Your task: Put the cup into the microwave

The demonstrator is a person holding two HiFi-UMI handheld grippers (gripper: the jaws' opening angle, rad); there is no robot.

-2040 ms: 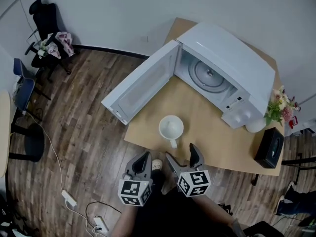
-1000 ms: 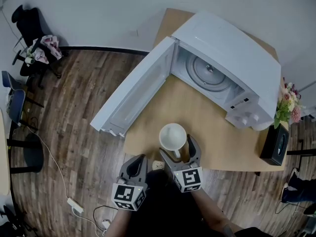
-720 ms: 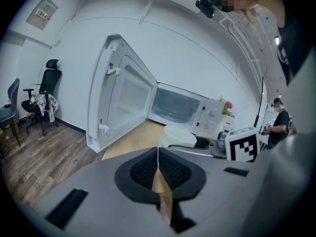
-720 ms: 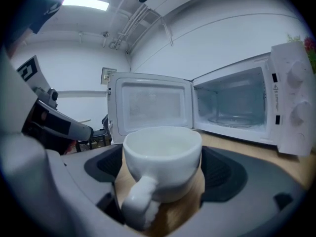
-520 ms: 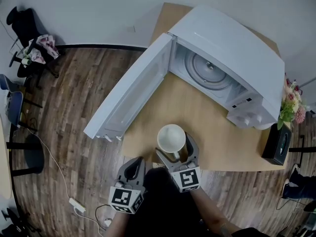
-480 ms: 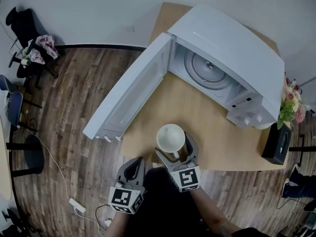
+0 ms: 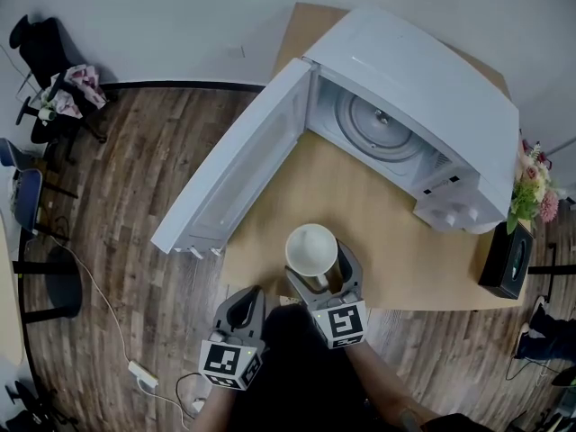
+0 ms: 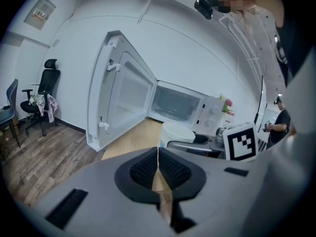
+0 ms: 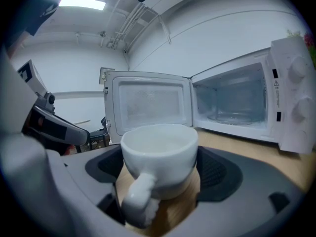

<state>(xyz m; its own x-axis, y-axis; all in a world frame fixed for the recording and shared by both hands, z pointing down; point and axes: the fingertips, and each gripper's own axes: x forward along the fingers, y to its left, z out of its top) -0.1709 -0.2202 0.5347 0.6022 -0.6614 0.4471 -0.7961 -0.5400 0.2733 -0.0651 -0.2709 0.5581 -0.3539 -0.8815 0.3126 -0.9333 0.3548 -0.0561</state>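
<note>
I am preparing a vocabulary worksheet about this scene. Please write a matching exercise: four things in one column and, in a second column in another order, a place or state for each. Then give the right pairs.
Things:
1. white ceramic cup
2. white microwave door
3. left gripper
4. black box

Places or states:
A. jaws together, holding nothing
B. at the right end of the wooden table
C. between the jaws of the right gripper
D. swung wide open

Pairs: 1-C, 2-D, 3-A, 4-B.
</note>
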